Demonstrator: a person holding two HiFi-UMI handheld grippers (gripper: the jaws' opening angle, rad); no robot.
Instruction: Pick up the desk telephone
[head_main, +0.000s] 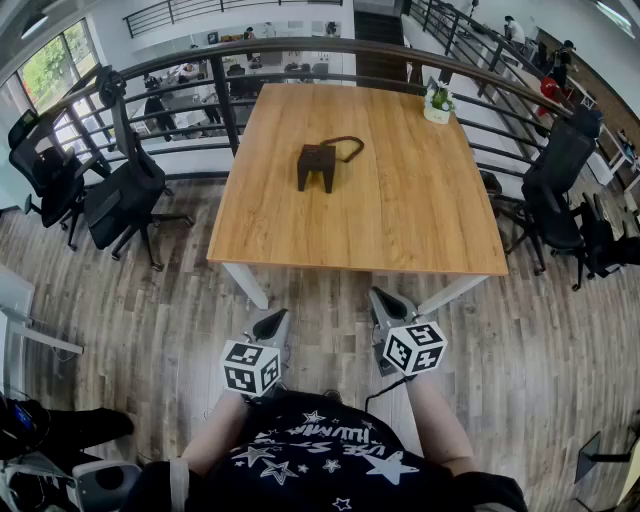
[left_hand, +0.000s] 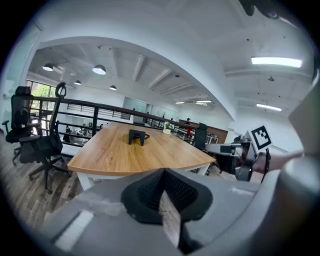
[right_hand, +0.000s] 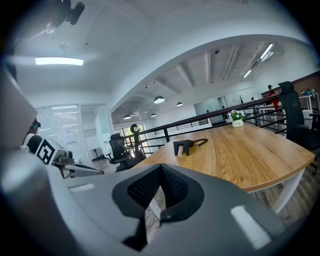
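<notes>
The desk telephone (head_main: 318, 165), a dark blocky thing with a looped cord, stands on the far middle of the wooden table (head_main: 400, 225). It shows small in the left gripper view (left_hand: 136, 136) and in the right gripper view (right_hand: 183, 146). Both grippers are held low in front of the person, well short of the table's near edge. My left gripper (head_main: 272, 322) (left_hand: 162, 196) is shut with nothing in it. My right gripper (head_main: 384, 300) (right_hand: 156, 196) also has its jaws together and empty.
A small potted plant (head_main: 437, 103) stands at the table's far right corner. Black office chairs stand to the left (head_main: 122, 195) and to the right (head_main: 558, 190). A dark railing (head_main: 300, 48) runs behind the table. The floor is wood planks.
</notes>
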